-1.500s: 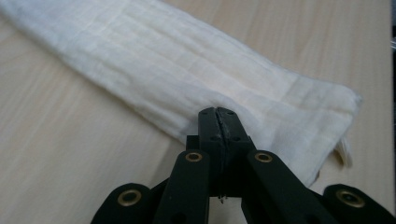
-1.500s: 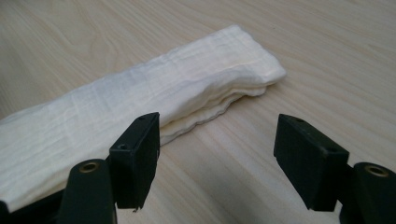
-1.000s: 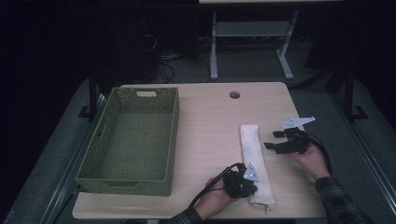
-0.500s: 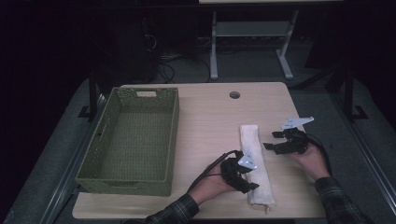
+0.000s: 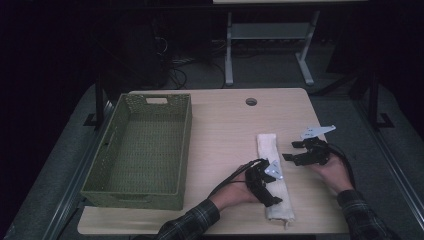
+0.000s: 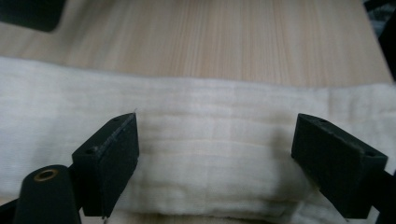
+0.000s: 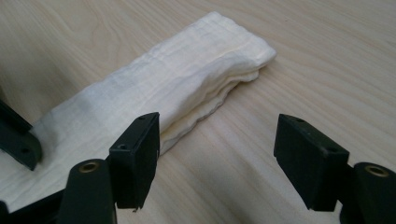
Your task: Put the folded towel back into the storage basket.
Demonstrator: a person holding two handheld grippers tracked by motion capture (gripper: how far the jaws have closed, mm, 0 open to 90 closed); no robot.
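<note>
We take the folded white cloth [image 5: 273, 176] as our landmark: it lies as a long strip on the wooden table [image 5: 220, 125], right of the green woven basket [image 5: 142, 150] and well apart from it.

The left gripper [image 5: 267, 185] sits over the near half of the cloth, coming in from the cloth's basket side. In the left gripper view its 2 jaws stand wide apart above the cloth [image 6: 210, 149], spanning part of the strip's length and holding nothing. We cannot tell whether they touch the fabric.

The right gripper [image 5: 296, 151] hovers just beside the cloth's far half, on the side away from the basket. In the right gripper view its 2 jaws are also spread wide and hold nothing: 1 jaw is at the cloth's [image 7: 177, 88] layered edge, the other over bare table beside it.
</note>
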